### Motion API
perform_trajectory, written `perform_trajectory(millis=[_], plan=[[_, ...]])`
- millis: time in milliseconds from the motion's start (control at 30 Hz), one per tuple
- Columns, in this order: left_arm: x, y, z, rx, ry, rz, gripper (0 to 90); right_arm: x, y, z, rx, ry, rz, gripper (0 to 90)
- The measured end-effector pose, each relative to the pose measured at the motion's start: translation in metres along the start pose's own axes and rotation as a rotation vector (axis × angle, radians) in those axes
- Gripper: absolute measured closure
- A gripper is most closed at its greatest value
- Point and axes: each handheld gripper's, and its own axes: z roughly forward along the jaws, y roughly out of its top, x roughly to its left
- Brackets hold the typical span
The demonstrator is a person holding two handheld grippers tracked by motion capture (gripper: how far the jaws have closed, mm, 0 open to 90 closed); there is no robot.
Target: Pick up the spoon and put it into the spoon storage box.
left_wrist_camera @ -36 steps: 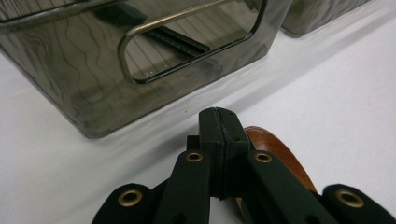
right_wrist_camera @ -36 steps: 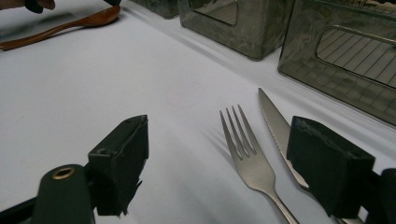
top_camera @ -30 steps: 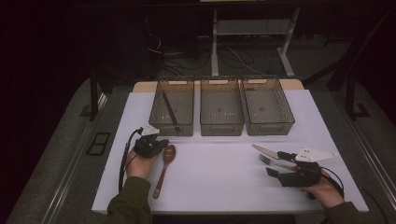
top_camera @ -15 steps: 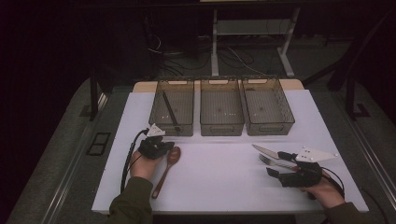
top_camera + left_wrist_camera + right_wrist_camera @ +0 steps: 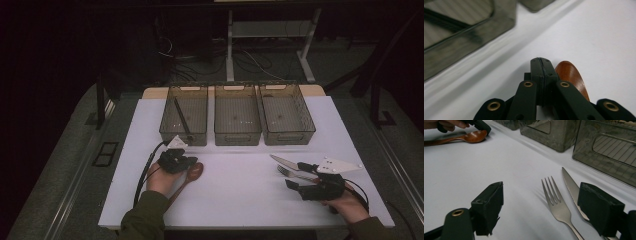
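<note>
Three smoky plastic bins (image 5: 237,117) stand in a row on the surface (image 5: 240,200). One dark stick (image 5: 181,117) lies in the leftmost bin. One wooden spoon (image 5: 192,172), one fork (image 5: 556,202) and one knife (image 5: 571,186) lie on the surface.

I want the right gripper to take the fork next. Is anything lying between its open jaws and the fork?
Nothing visible does. The right gripper is open, the fork lies bare between its jaws, and the knife lies beside it.

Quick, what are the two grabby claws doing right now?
Left gripper: closed, holding nothing, beside the wooden spoon.
Right gripper: open, empty, by the fork and knife.
</note>
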Motion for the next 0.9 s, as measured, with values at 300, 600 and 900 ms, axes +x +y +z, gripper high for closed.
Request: perform_trajectory(millis=[300,600,900], plan=[[-0.019,0.007,0.007,0.008,-0.1,0.08,88.9,0.0,0.0,0.0,0.002,0.002,0.001,20.1],[-0.041,0.012,0.015,0.028,-0.167,0.134,89.0,0.0,0.0,0.0,-0.001,0.002,0.0,20.1],[-0.036,0.013,0.006,-0.004,-0.123,0.129,88.8,0.0,0.0,0.0,0.005,0.003,0.0,20.2]])
